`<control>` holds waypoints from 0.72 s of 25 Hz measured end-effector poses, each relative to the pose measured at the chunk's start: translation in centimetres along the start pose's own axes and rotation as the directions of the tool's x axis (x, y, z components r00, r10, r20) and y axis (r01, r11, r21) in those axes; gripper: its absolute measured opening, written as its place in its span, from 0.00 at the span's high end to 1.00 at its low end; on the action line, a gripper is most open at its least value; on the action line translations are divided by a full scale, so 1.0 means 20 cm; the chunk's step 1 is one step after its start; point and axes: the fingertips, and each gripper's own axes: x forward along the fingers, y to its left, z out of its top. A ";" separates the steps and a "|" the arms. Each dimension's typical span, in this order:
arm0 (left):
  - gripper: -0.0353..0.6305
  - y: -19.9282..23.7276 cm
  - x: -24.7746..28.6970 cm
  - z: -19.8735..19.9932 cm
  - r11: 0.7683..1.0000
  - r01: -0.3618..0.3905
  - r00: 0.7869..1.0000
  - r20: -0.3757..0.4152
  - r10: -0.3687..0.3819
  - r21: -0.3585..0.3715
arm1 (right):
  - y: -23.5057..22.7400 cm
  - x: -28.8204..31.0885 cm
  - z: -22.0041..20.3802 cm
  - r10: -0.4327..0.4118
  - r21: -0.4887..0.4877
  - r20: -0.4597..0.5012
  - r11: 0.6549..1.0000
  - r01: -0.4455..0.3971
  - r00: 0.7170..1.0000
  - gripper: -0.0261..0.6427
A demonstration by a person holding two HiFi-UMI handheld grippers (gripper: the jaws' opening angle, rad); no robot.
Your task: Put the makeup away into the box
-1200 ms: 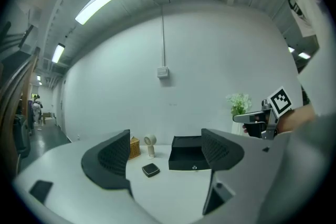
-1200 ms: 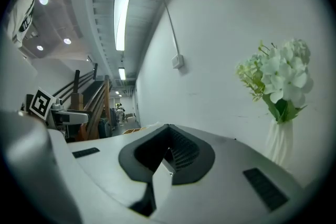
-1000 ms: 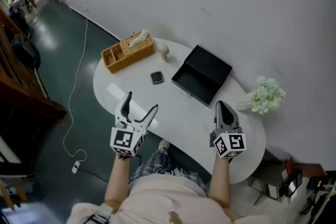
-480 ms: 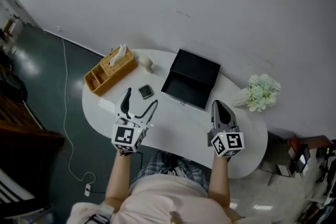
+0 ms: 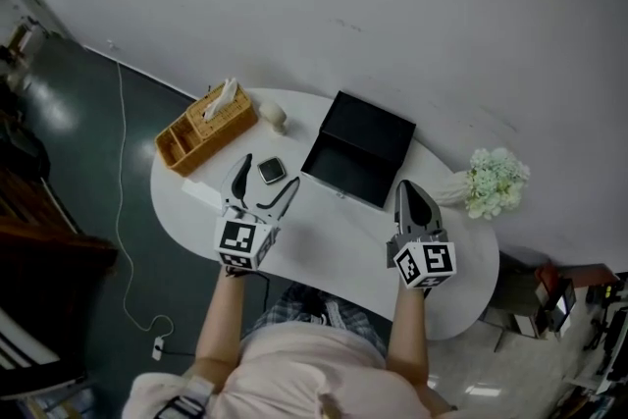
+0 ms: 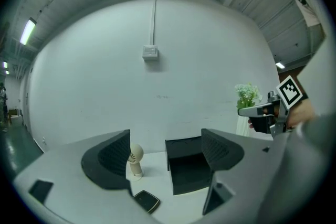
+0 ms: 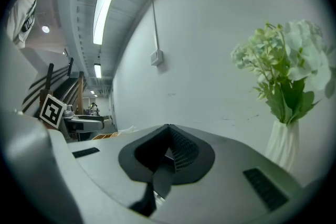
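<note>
"One piece of makeup out, is that all you have?"

"As far as I can see, yes. It's a small dark compact [image 6: 146,201] lying flat on the white surface [image 5: 324,235], just beside the box's front left corner. The box [image 5: 343,167] is black, has its lid up and looks empty."

"And your claws?"

"My left claw [image 5: 269,174] is spread wide with nothing in it, hovering over the compact. From its own camera the compact sits below the gap and slightly left of it, not between the jaws yet. My right claw [image 5: 410,196] is pinched together on nothing, out in front of the box's right end."

"What worries you?"

"The compact is thin and probably slick. If I come down off-centre, one jaw may land on it or nudge it, and I judge it could skid away from the box toward the surface's edge. If I pinch it by the very rim, it may flip out. Left of the box, behind the compact, stands a little cream fan [image 5: 278,119], with a wicker basket [image 5: 206,132] further left. Overshooting could tip the fan. And on the carry, a low claw could catch the box's front wall — or knock the lid shut."
</note>
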 end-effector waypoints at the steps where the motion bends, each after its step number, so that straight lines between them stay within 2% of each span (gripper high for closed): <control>1: 0.34 0.02 0.02 -0.02 1.000 -0.005 1.000 -0.010 0.005 -0.005 | 0.01 0.02 0.00 0.007 0.000 -0.003 1.000 -0.007 1.000 0.94; 11: 0.34 0.21 0.21 -0.34 0.999 -0.034 0.989 -0.144 0.029 -0.033 | 0.17 0.32 -0.11 0.107 0.016 -0.049 0.994 -0.106 0.993 0.94; 15: 0.34 0.25 0.28 -0.53 1.000 -0.019 0.970 -0.244 0.013 -0.020 | 0.27 0.45 -0.18 0.168 0.026 -0.074 0.986 -0.167 0.983 0.94; 18: 0.34 0.29 0.32 -0.68 0.999 -0.018 0.951 -0.309 0.005 -0.040 | 0.35 0.53 -0.25 0.210 0.038 -0.103 0.978 -0.207 0.972 0.94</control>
